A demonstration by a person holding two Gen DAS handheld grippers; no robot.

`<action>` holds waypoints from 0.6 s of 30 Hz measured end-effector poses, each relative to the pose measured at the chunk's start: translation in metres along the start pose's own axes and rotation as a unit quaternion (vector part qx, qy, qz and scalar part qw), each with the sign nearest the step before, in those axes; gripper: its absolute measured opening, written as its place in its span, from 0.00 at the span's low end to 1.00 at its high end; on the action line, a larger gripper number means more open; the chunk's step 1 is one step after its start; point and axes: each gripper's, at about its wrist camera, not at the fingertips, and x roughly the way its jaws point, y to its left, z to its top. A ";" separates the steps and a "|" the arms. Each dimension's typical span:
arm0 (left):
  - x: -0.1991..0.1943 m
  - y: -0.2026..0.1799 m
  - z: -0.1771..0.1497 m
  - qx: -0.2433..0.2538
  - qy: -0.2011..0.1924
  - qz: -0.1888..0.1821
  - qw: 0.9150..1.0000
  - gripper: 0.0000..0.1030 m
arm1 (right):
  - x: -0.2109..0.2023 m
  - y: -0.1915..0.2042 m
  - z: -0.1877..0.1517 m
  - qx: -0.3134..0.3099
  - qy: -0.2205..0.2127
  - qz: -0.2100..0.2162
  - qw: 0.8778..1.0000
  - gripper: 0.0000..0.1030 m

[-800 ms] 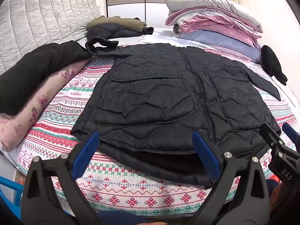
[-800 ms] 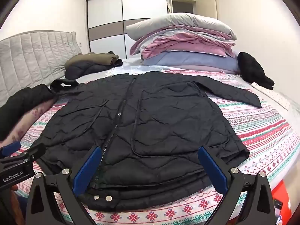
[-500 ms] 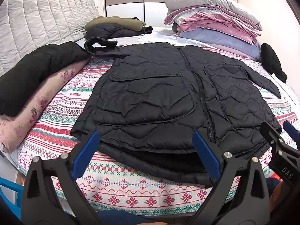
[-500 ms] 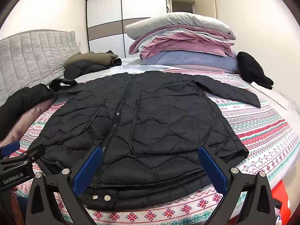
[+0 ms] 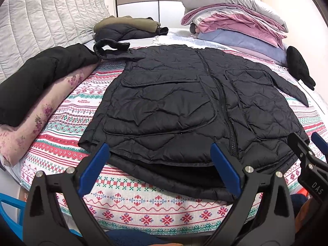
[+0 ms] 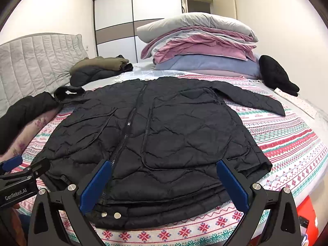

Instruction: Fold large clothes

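A black quilted jacket [image 5: 184,106] [image 6: 164,135] lies flat and zipped on the patterned bedspread [image 5: 143,203], front up, hem towards me, sleeves spread to both sides. My left gripper [image 5: 162,164] hovers open over the hem's left half, nothing between its blue pads. My right gripper [image 6: 166,182] stands open over the hem's right half, empty too. Each gripper shows at the edge of the other's view: the right gripper [image 5: 307,149] at the right edge, the left gripper [image 6: 18,168] at the left edge.
A stack of folded quilts and a pillow [image 6: 201,47] sits at the far right of the bed. Folded olive and dark jackets [image 5: 127,26] lie at the back. A black garment on a floral pink cloth [image 5: 41,86] lies left. A black item [image 6: 274,73] rests far right.
Both views have drifted slightly nearer and lower over the hem; the jacket lies unmoved and both grippers stay wide open.
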 end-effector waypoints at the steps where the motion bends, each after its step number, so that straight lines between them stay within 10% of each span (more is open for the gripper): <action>1: 0.000 0.000 0.000 0.000 0.000 0.000 1.000 0.96 | 0.000 0.001 0.000 0.000 0.000 -0.001 1.000 1.00; 18: -0.002 -0.003 -0.002 0.020 -0.014 -0.012 1.000 0.96 | 0.004 0.007 -0.001 -0.017 0.006 -0.009 1.000 1.00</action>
